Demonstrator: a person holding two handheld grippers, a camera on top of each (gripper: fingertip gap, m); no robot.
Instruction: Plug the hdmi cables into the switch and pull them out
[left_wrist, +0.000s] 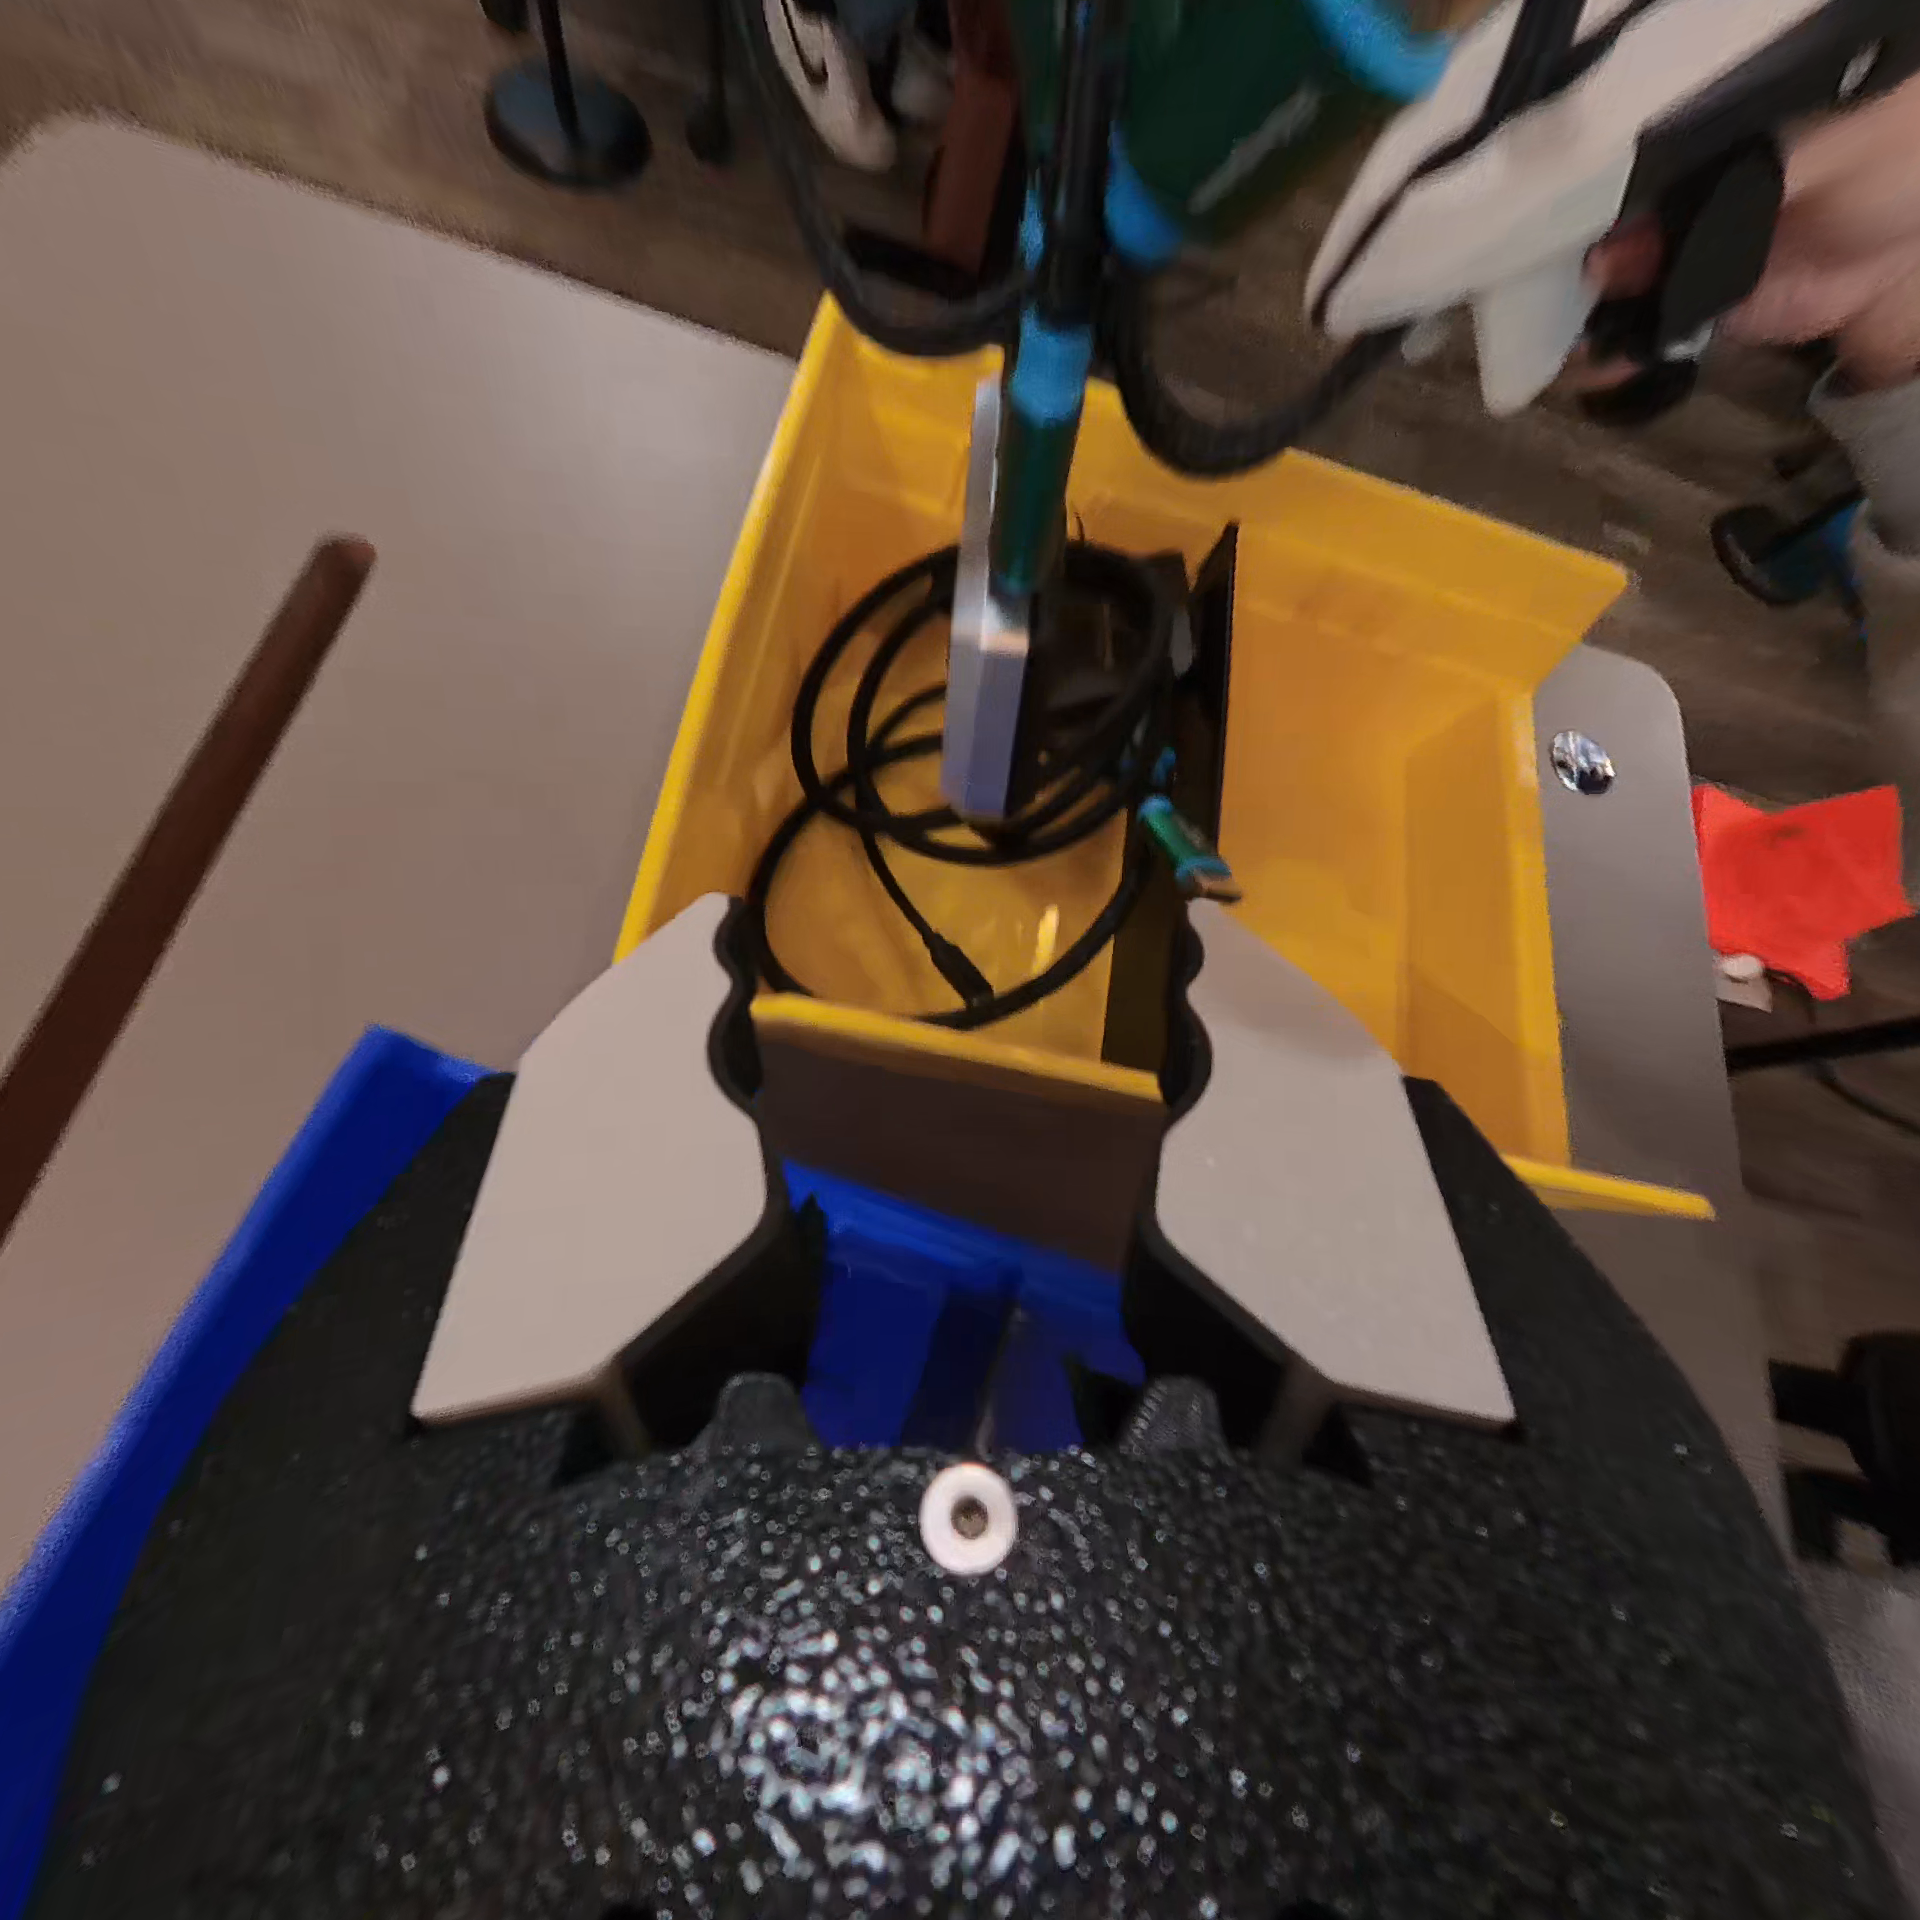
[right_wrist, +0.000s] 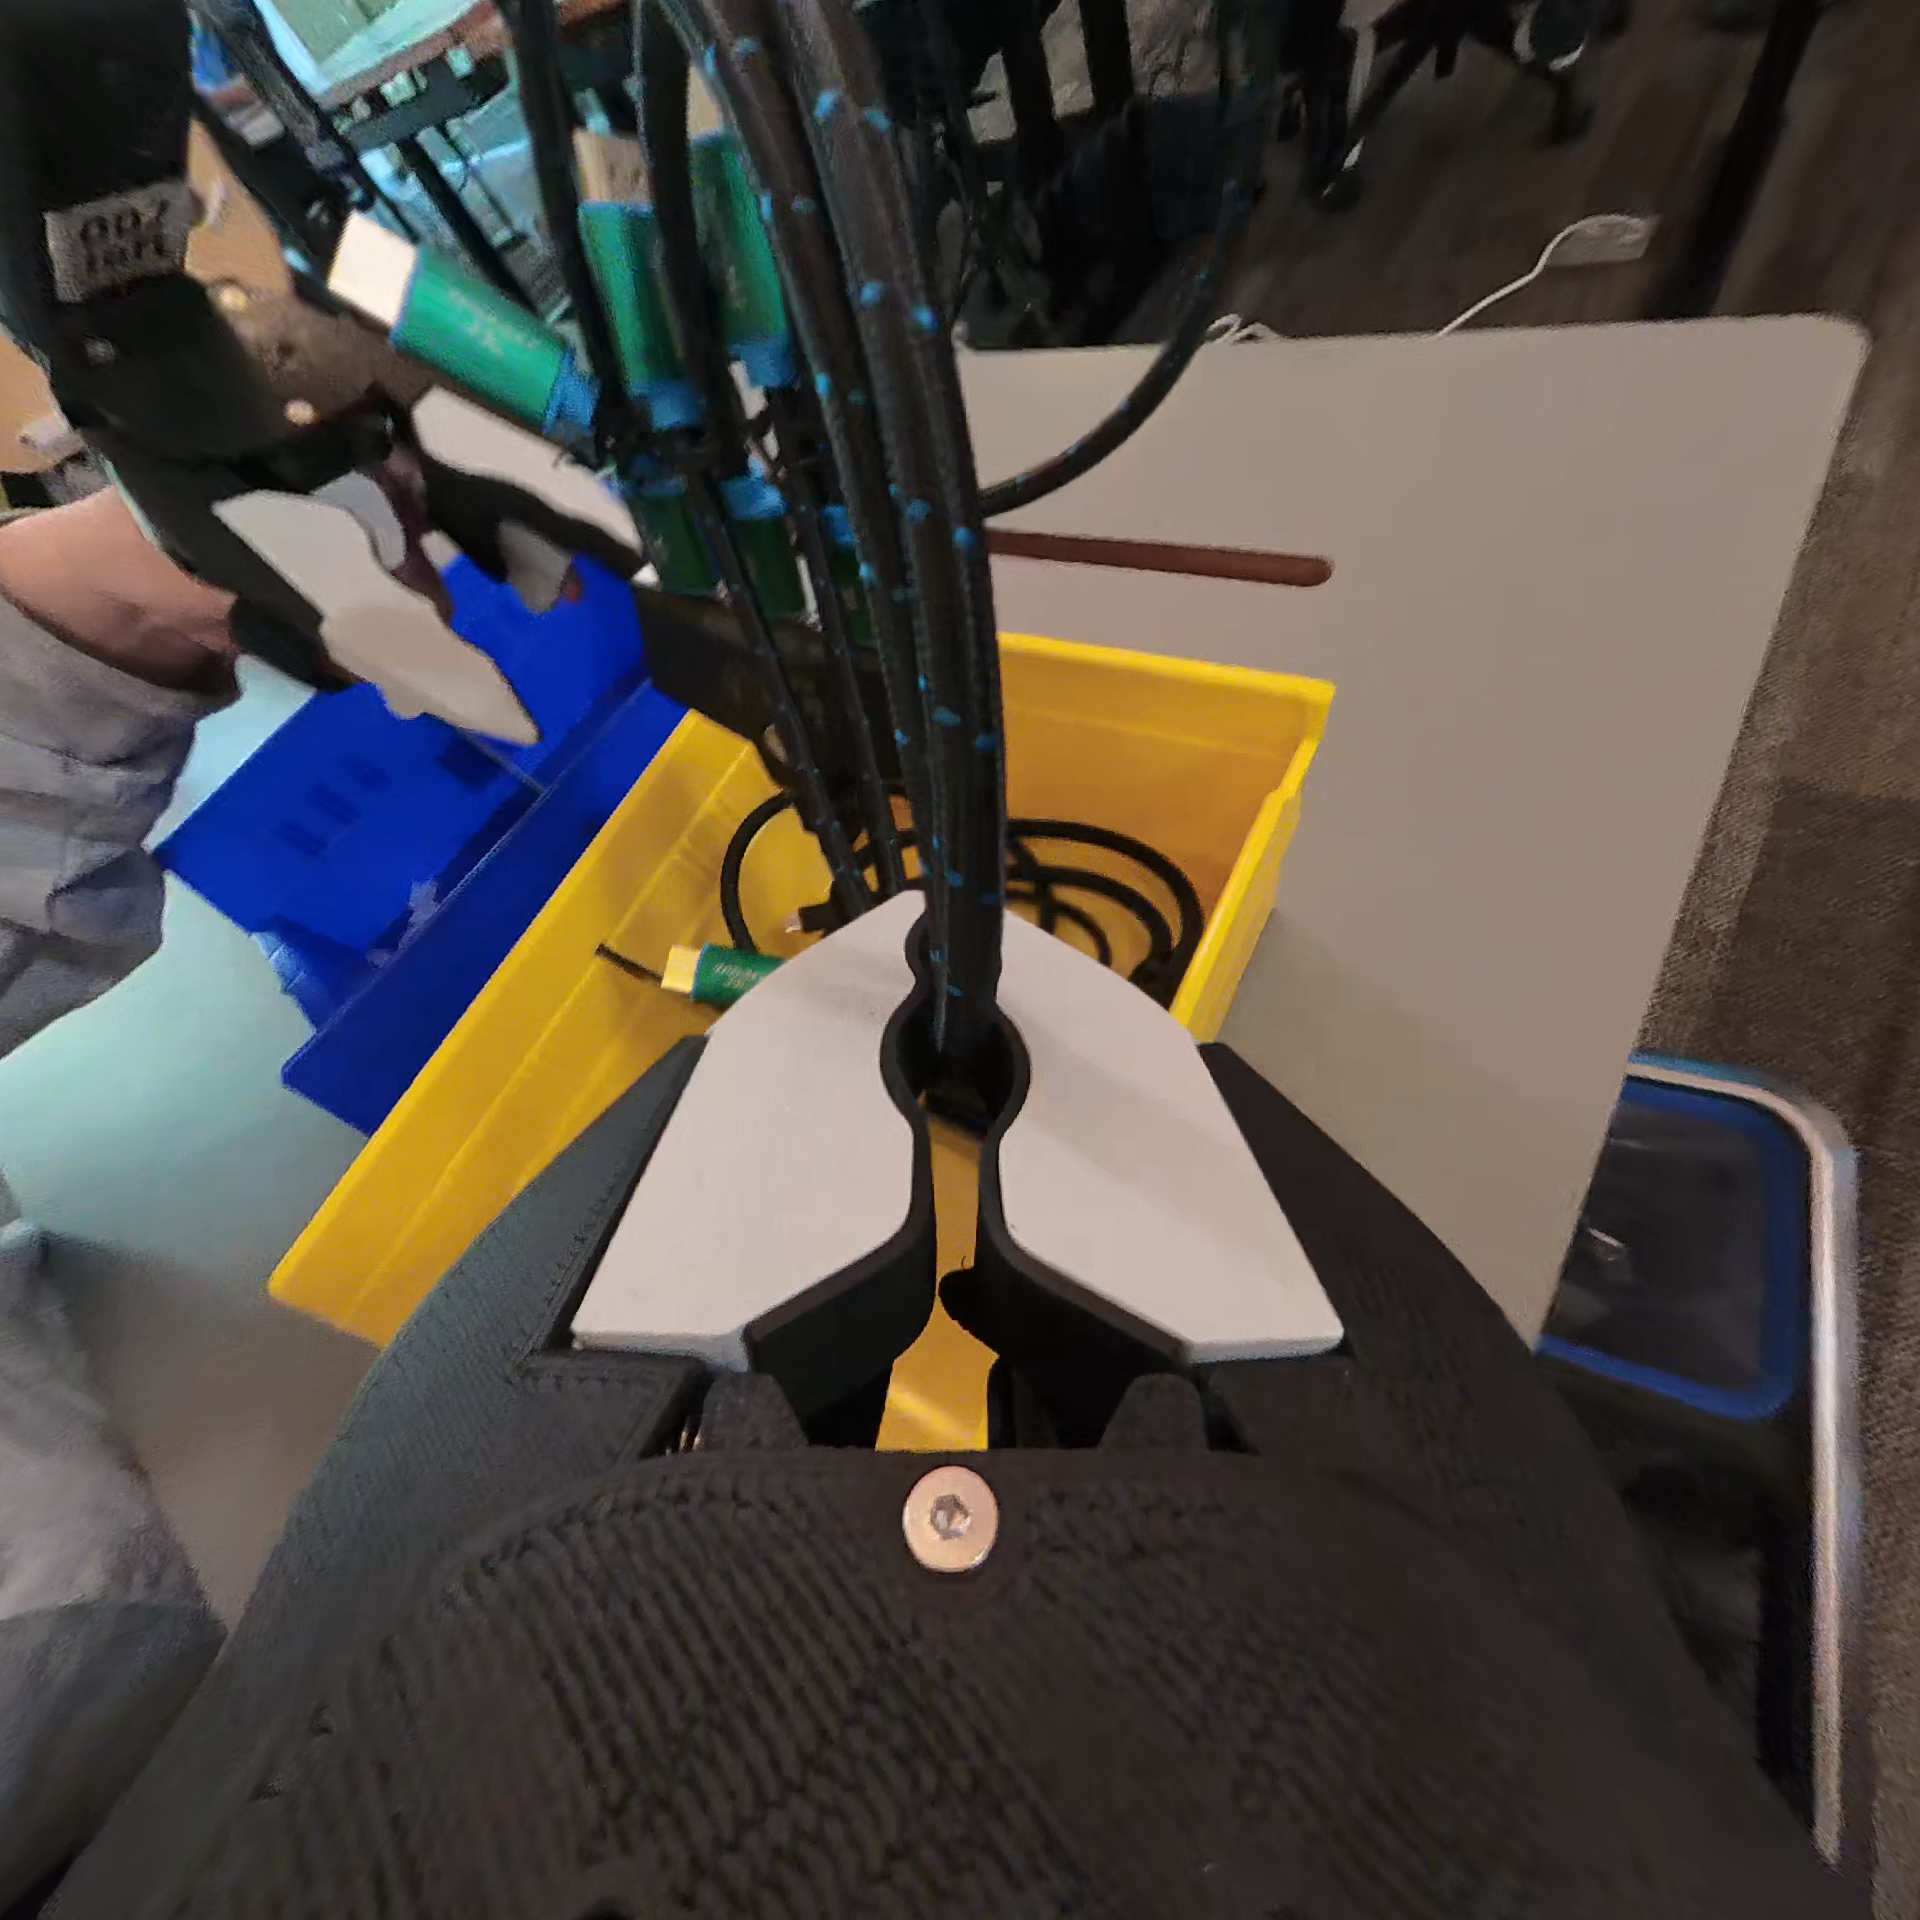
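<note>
Yellow plastic forms the one bin (right_wrist: 1164, 727) at the centre of both views, set on a grey table (right_wrist: 1507, 623) beside one blue bin (right_wrist: 416, 790). A black divider (left_wrist: 1210, 665) stands upright inside the yellow bin.

The right gripper (right_wrist: 961, 935) has its two grey fingers closed around a bundle of black braided cables flecked with blue (right_wrist: 961, 727), which rises from the rounded notch between the pads up out of the top of the right wrist view. How many strands pass through the pads cannot be counted. At least five green connectors with blue collars (right_wrist: 665, 312) hang among the raised cables, above the bin and to the left of the bundle. One more green connector with a gold tip (right_wrist: 722, 974) lies on the bin floor just left of the fingertips, and thin black cable coils (right_wrist: 1101, 862) lie on the floor beyond them.

The left gripper (left_wrist: 961, 935) has its two fingers spread wide apart, gripping nothing; they straddle the near wall of the yellow bin, with loose black cable on the floor between and beyond the tips. Ahead of it a grey flat block (left_wrist: 987, 665) dangles over the coils; what it is stays unclear through blur. The left gripper's lower body hides most of the blue bin.
</note>
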